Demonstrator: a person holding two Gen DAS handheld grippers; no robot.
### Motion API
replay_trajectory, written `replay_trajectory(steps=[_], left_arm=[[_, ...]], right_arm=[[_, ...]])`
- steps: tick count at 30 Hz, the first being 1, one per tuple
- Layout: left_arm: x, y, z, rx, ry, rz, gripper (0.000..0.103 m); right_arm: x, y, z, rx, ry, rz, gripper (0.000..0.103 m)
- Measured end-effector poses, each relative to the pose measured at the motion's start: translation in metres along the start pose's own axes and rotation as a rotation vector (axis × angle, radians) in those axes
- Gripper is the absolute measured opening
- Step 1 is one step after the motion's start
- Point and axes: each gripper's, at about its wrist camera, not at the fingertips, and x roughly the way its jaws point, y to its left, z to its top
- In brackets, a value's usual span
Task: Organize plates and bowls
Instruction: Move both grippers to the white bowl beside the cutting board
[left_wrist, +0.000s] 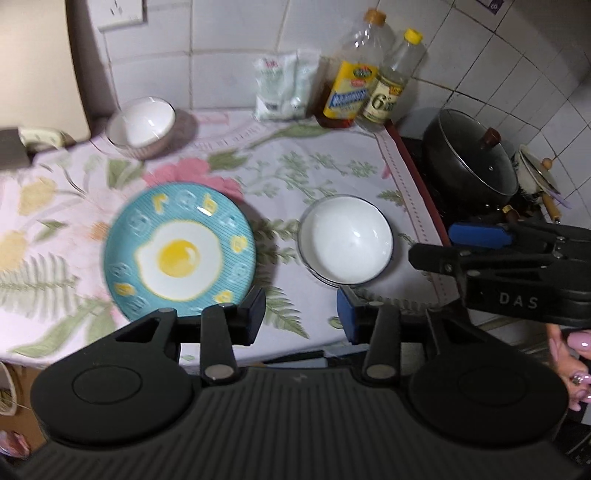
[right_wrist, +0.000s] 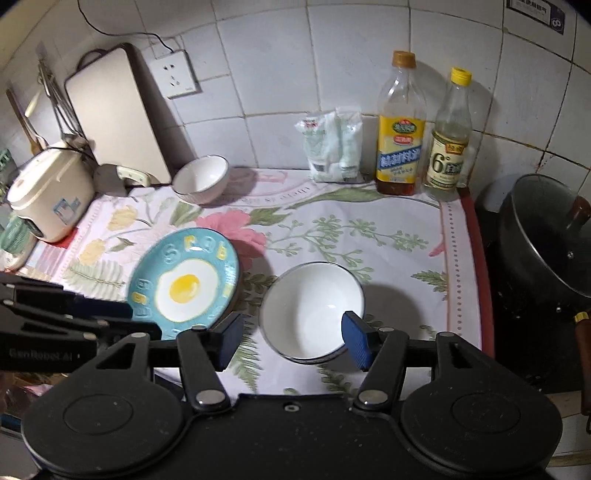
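Observation:
A teal plate (left_wrist: 180, 254) (right_wrist: 184, 284) with a fried-egg picture lies flat on the flowered cloth (left_wrist: 295, 173) (right_wrist: 332, 229). Right of it stands a white bowl (left_wrist: 345, 242) (right_wrist: 312, 310) with a dark rim. A second white bowl (left_wrist: 142, 123) (right_wrist: 201, 179) sits at the back left. My left gripper (left_wrist: 301, 314) (right_wrist: 136, 317) hovers open above the plate's near edge, holding nothing. My right gripper (right_wrist: 293, 339) (left_wrist: 443, 245) is open above the near bowl. The bowl shows between its blue pads (right_wrist: 356, 339), which do not press on it.
Two oil bottles (right_wrist: 400, 125) and a white bag (right_wrist: 334, 147) stand against the tiled back wall. A lidded black pan (right_wrist: 546, 240) (left_wrist: 469, 158) sits on the stove at the right. A rice cooker (right_wrist: 48, 192) and a leaning board (right_wrist: 118, 114) fill the back left.

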Motion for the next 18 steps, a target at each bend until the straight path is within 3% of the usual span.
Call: replay_trajectory(steps=[10, 18], left_arm=[[-0.041, 0.024, 0.018, 0.045, -0.069, 0.063, 0.047], [-0.046, 0.040, 0.040, 0.050, -0.104, 0.118, 0.053]], right_arm=[[-0.023, 0.037, 0.020, -0.051, -0.048, 0.067, 0.069], [-0.026, 0.057, 0.051, -0.076, -0.125, 0.127, 0.069]])
